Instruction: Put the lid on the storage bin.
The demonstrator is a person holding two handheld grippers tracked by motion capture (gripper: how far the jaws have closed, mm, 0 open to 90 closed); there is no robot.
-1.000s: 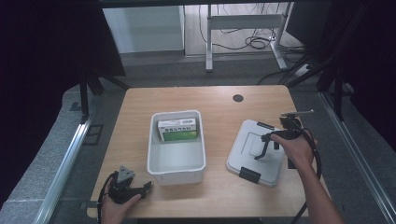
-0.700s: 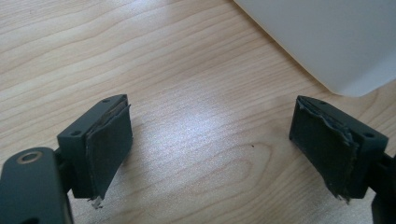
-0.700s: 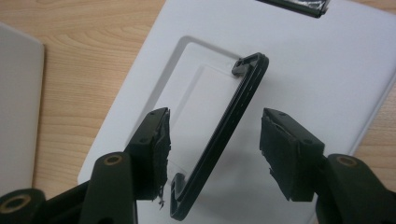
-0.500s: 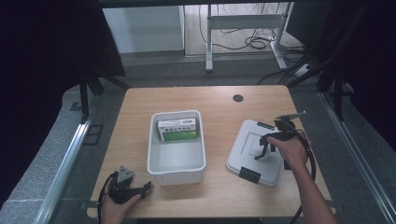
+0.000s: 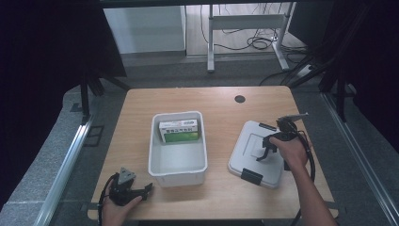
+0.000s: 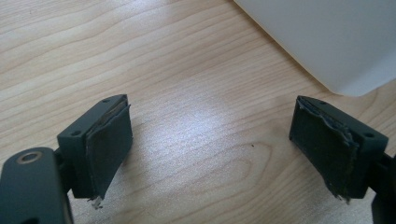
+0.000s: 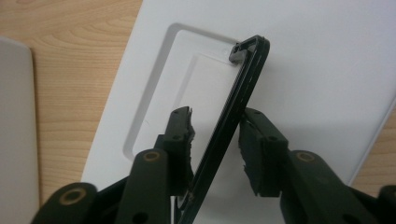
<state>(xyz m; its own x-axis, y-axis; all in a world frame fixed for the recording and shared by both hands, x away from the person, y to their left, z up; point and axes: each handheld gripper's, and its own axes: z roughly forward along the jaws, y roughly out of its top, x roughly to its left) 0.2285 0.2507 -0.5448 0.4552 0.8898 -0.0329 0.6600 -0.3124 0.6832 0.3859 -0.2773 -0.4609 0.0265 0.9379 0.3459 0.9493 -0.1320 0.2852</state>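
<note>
A white lid [image 5: 244,141] with black clips lies flat on the right of the wooden table [image 5: 221,108]. My right gripper [image 5: 261,153] hangs over its recessed middle. In the right gripper view the lid's thin black handle [image 7: 243,79] stands up between the jaws of my right gripper [image 7: 217,114]. It touches the right pad, and a small gap shows on the left side. A white bin [image 5: 178,114] at the table's centre holds a green and white box [image 5: 179,132] at its far end. My left gripper [image 5: 146,188] rests open at the front left, with bare wood between its pads [image 6: 112,140].
A corner of the bin [image 6: 327,42] lies just beyond my left gripper. A round dark cable hole [image 5: 240,99] sits near the table's far edge. Desk legs and cables [image 5: 254,42] stand on the floor behind.
My right hand has shifted slightly over the lid, bringing the jaws around the handle. The left gripper, bin and box have not moved.
</note>
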